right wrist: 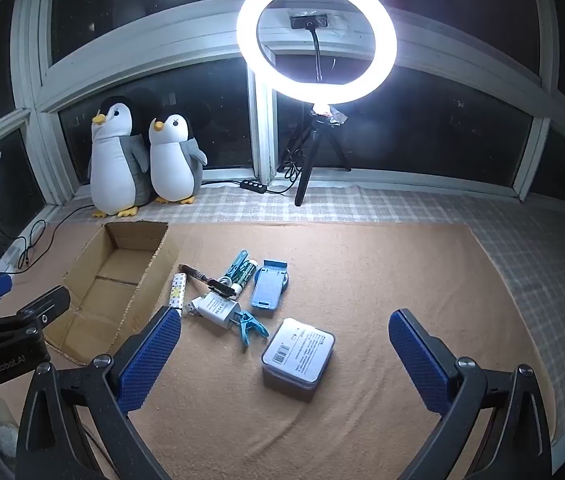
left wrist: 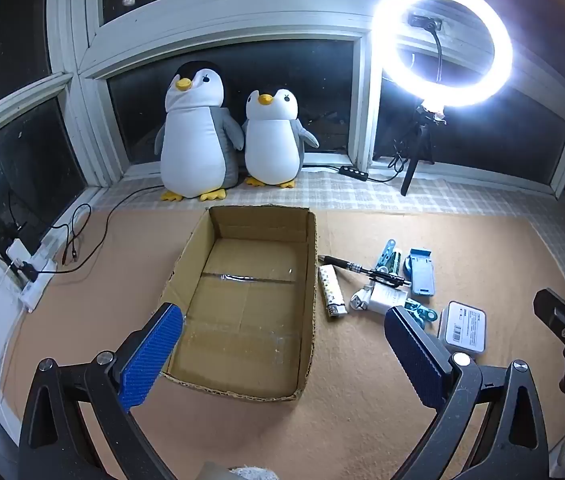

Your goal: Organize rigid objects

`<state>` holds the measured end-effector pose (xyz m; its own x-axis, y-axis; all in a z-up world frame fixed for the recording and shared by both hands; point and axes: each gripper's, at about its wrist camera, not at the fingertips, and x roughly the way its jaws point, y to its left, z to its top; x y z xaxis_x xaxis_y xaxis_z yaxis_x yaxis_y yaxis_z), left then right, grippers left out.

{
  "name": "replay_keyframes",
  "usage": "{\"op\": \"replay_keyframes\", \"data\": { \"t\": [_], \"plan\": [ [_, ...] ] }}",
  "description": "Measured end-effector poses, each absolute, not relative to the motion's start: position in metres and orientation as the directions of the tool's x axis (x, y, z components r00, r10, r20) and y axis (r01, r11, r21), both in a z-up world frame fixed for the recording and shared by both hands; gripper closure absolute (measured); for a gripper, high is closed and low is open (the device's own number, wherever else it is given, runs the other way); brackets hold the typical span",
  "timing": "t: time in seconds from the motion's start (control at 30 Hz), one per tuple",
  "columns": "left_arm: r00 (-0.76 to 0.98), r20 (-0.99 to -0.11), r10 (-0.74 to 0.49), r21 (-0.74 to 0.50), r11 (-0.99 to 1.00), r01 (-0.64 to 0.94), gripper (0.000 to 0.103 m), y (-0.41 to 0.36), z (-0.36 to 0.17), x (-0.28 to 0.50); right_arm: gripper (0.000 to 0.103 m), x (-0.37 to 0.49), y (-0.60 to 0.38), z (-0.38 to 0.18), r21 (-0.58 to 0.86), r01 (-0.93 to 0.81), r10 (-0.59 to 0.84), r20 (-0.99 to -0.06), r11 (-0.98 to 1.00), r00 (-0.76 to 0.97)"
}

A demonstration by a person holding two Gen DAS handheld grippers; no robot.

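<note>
Small rigid objects lie clustered on the tan mat (right wrist: 362, 280), right of the empty cardboard box (left wrist: 250, 296). Right gripper (right wrist: 284, 356) hovers low with jaws spread wide, the labelled tin (right wrist: 298, 354) between them. Left gripper (left wrist: 282, 356) hovers with jaws spread over the box's near edge. At 12 o'clock, charger (right wrist: 216, 308), lighter (right wrist: 177, 290) and pen (right wrist: 206, 280) overlap, partly hidden.

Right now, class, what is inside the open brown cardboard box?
The open brown cardboard box holds nothing visible: only its bare taped floor. The near wall hides a strip of floor in the left wrist view.
</note>
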<state>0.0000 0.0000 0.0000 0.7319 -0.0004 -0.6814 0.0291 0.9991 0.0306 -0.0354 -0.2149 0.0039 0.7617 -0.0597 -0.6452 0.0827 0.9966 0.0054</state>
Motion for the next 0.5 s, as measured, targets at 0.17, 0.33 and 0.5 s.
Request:
{"op": "replay_keyframes", "data": {
  "t": [0.17,0.33,0.5],
  "plan": [
    [0.731,-0.682,0.009,0.040,0.999,0.025,0.001,0.0001,0.0001,0.0000,0.000,-0.0350,-0.2160,0.0030,-0.006,0.083,-0.067,-0.641,0.997,0.764],
    [0.732,-0.681,0.011,0.037,0.999,0.019,0.001,0.0009,-0.0061,-0.0016,0.000,-0.0342,-0.2192,0.0032,-0.002,0.084,-0.065,-0.645,0.996,0.762],
    [0.731,-0.683,0.009,0.035,0.999,0.020,0.001,0.0046,-0.0059,-0.0042,0.000,-0.0338,-0.2220,0.0033,0.002,0.083,-0.061,-0.648,0.997,0.759]
  ]
}}
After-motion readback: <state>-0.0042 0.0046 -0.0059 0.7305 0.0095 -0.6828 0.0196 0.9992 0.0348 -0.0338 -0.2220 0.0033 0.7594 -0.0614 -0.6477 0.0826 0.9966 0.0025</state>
